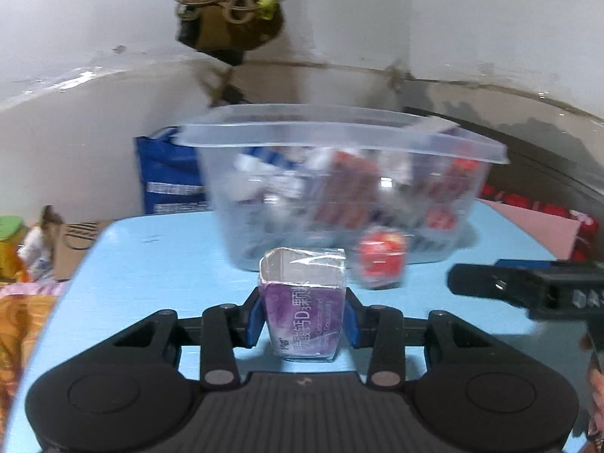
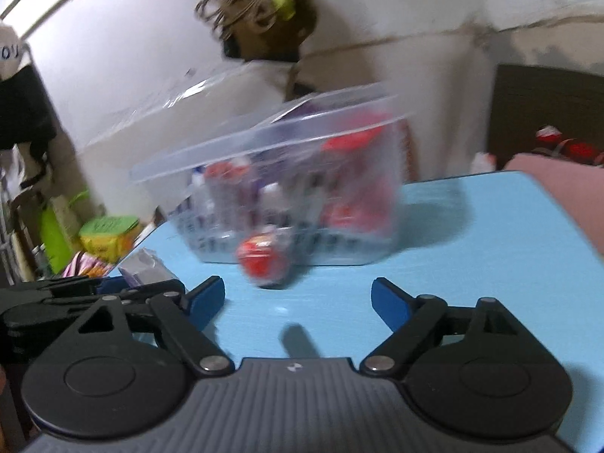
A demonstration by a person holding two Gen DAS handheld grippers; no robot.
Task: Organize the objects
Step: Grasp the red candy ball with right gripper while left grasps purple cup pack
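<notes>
My left gripper (image 1: pixel 302 311) is shut on a purple and white carton box (image 1: pixel 304 305) with its top torn open, held upright over the blue table (image 1: pixel 158 264). A clear plastic bin (image 1: pixel 339 173) with several red and white packets stands just behind it. A small red object (image 1: pixel 381 260) lies on the table against the bin's front. My right gripper (image 2: pixel 298 298) is open and empty, with the red object (image 2: pixel 264 260) ahead of it and the bin (image 2: pixel 287 188) beyond. The left gripper (image 2: pixel 124 287) with the carton shows at the far left of the right wrist view.
A blue bag (image 1: pixel 166 173) stands behind the table's left rear. A cardboard box (image 1: pixel 75 245) and a green-lidded jar (image 1: pixel 9 241) sit lower left. A pink surface (image 2: pixel 558 196) borders the table's right. A bag (image 1: pixel 226 11) hangs on the wall.
</notes>
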